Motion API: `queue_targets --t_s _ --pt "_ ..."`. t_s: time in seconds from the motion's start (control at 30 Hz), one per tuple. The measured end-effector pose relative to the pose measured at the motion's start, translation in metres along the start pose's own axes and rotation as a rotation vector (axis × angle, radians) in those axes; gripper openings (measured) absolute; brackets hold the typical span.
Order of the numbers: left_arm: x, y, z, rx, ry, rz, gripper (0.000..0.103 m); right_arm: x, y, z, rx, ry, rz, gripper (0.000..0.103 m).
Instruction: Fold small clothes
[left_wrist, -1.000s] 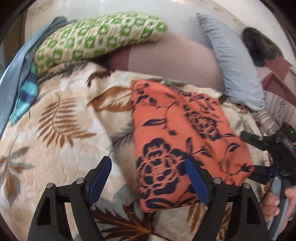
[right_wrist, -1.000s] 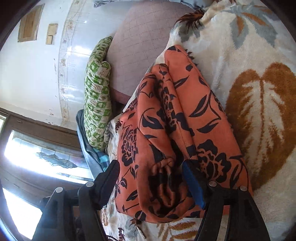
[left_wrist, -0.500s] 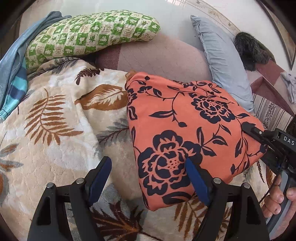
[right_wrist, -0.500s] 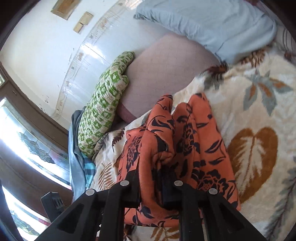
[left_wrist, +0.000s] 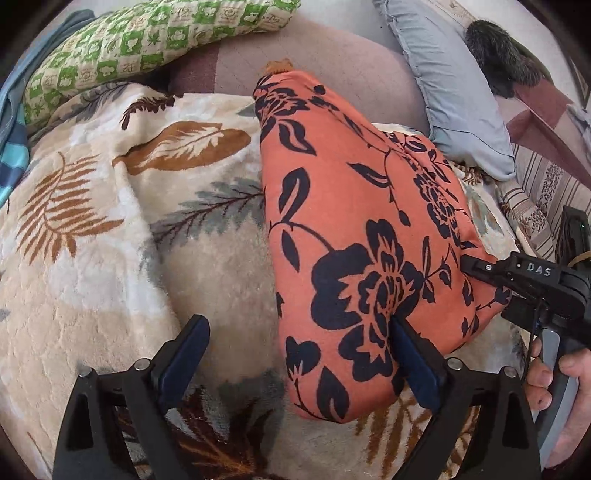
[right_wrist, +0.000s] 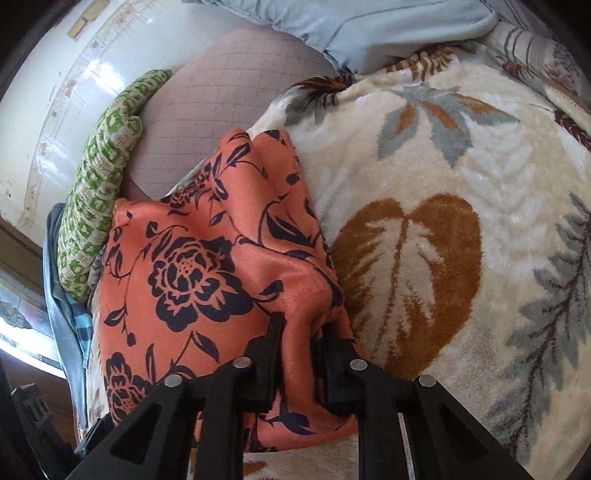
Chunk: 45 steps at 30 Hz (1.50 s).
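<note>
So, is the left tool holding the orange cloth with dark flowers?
No, the left tool stands open over the orange flowered cloth.

- An orange garment is printed with dark navy roses and leaves.
- A cream blanket is patterned with brown and grey leaves.
- A pillow is checked in green and cream.
- A pale blue pillow is plain.
- Blue pads are carried on the black left tool.

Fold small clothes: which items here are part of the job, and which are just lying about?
In the job:
orange floral garment
right gripper, pinching it
left gripper, open

Lying about:
green checked pillow
blue pillow
leaf-print blanket
striped blue cloth
</note>
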<state>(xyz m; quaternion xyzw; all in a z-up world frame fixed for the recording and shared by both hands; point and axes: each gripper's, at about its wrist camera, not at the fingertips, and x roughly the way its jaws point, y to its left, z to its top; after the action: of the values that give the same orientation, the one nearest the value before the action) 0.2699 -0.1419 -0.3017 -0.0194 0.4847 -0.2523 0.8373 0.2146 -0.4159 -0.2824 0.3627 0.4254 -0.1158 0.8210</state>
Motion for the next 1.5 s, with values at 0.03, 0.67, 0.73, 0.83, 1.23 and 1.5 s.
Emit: queue_targets --t_s 0.03,0.67,0.73,0.83,1.23,1.5 --pt "0.001 0.001 0.0 -0.008 0.004 -0.003 0.098 0.0 -0.009 0.002 0.056 0.024 0.053 0.036" --pt "0.008 0.002 0.007 0.015 0.043 -0.023 0.098 0.081 0.106 0.06 -0.255 0.052 -0.143 0.014" --pt "0.008 0.002 0.008 0.011 0.049 -0.022 0.098 0.084 0.092 0.073 -0.227 0.04 -0.115 0.0" --pt "0.007 0.002 0.009 0.008 0.059 -0.005 0.098 0.073 0.101 0.084 -0.209 0.057 -0.144 0.0" --pt "0.005 0.002 0.007 0.002 0.049 0.018 0.098 0.14 0.204 0.043 -0.55 0.293 -0.075 0.005" --pt "0.005 0.002 0.008 0.003 0.049 0.033 0.099 0.113 0.181 0.049 -0.432 0.257 0.014 0.006"
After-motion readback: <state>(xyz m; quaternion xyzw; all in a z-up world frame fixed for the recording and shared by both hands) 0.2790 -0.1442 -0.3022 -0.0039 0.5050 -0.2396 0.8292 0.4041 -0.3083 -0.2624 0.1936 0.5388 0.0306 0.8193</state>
